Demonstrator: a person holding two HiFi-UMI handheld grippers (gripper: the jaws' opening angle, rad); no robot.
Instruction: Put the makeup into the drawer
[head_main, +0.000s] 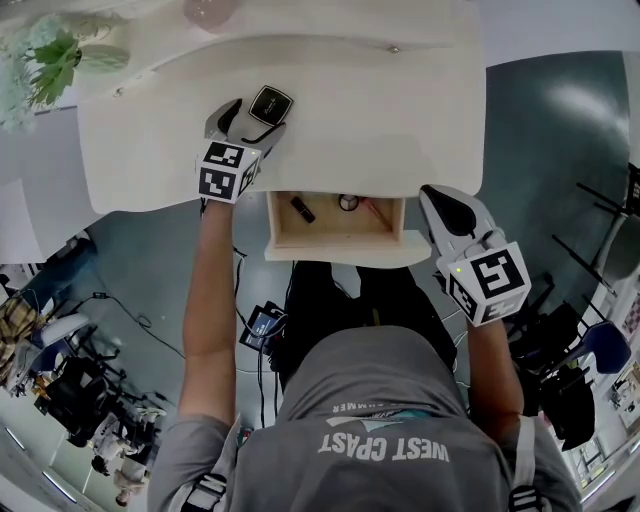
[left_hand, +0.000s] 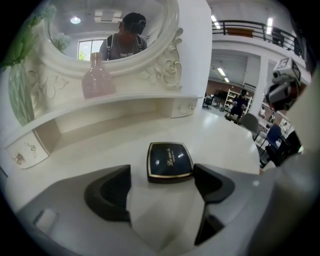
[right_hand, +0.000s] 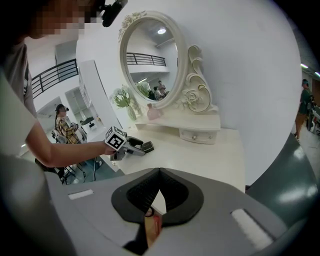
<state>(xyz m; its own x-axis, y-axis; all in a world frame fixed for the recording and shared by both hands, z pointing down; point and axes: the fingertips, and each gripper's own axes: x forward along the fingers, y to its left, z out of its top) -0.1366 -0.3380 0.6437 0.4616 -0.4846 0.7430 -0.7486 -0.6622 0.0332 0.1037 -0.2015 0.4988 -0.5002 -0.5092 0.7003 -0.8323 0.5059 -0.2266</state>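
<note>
A black compact with a gold rim (left_hand: 169, 161) lies flat on the white dressing table (head_main: 400, 110). My left gripper (left_hand: 162, 182) stands open around its near edge, one finger to each side, and the pads do not press it. In the head view the compact (head_main: 270, 104) shows just ahead of the left gripper (head_main: 252, 118). The drawer (head_main: 335, 238) is pulled out below the table's front edge, with a dark lipstick (head_main: 302, 209), a small ring-shaped item and a reddish item inside. My right gripper (head_main: 445, 208) hangs shut and empty beside the drawer's right end.
An oval mirror (right_hand: 150, 60) on a raised shelf with small drawers (right_hand: 199, 135) backs the table. A pink bottle (left_hand: 98, 80) and a vase of greenery (left_hand: 20, 95) stand on the shelf. The person's body is close below the drawer.
</note>
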